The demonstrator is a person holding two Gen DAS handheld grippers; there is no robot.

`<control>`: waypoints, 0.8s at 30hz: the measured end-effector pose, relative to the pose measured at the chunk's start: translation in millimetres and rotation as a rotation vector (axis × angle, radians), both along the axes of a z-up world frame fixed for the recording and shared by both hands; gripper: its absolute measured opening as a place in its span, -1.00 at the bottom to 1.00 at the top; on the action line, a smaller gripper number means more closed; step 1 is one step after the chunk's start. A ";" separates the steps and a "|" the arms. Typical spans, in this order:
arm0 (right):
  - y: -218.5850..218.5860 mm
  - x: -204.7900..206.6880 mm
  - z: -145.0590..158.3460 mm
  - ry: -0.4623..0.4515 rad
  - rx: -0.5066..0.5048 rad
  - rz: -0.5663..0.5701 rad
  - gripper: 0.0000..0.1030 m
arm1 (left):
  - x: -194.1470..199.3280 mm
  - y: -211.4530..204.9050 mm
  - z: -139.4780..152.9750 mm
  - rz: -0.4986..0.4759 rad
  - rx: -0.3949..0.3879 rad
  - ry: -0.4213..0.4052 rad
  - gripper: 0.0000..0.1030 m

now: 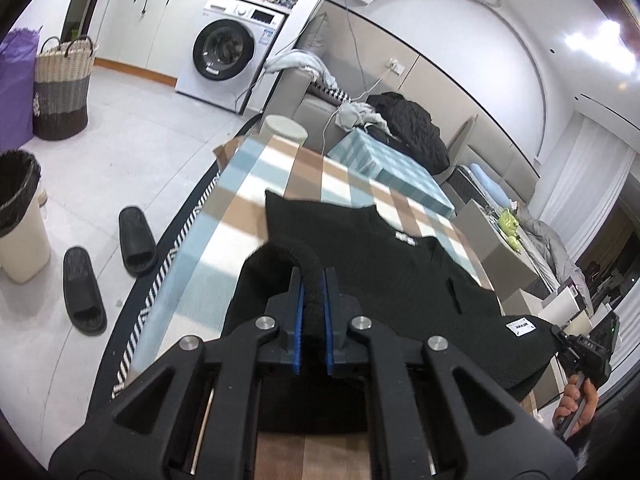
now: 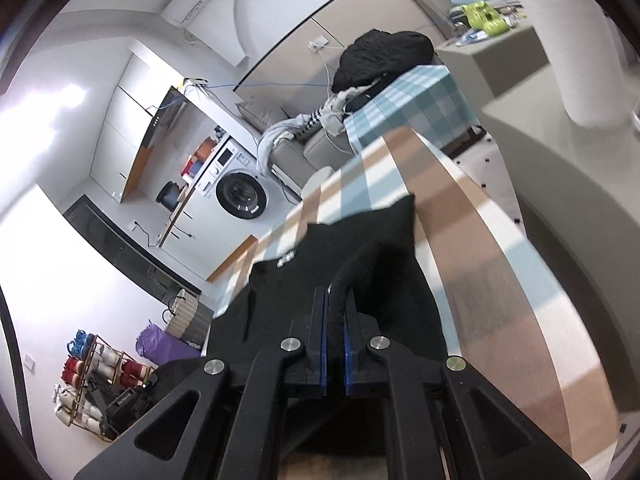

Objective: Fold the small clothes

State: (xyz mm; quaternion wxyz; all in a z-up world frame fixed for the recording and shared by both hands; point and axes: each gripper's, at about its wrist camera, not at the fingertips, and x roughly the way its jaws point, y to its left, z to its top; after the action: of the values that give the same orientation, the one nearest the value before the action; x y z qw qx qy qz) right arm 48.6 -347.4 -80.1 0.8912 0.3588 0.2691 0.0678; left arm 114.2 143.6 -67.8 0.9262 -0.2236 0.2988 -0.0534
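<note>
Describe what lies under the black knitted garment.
The black knitted garment lies on a blue, brown and white checked tablecloth. Whatever sits beneath its middle is covered.

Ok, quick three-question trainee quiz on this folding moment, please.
1. True or false: the left gripper is shut on the black knitted garment.
2. What lies under the garment? A) bare wood B) checked blue, brown and white tablecloth C) grey towel
3. Fill in: on the floor beside the table lie two black ___.

Key:
1. True; the right gripper pinches a ribbed edge of it too.
2. B
3. slippers
</note>
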 end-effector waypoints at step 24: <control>-25.6 181.6 -19.7 0.283 -0.036 -0.089 -0.13 | 191.2 14.4 -30.2 0.077 0.000 0.155 -0.09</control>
State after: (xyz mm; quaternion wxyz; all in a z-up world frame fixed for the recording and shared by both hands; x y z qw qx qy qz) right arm 230.2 -373.0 -99.9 0.8529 0.3602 0.3770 -0.0276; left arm 305.4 158.1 -97.9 0.9017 -0.2385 0.3606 -0.0005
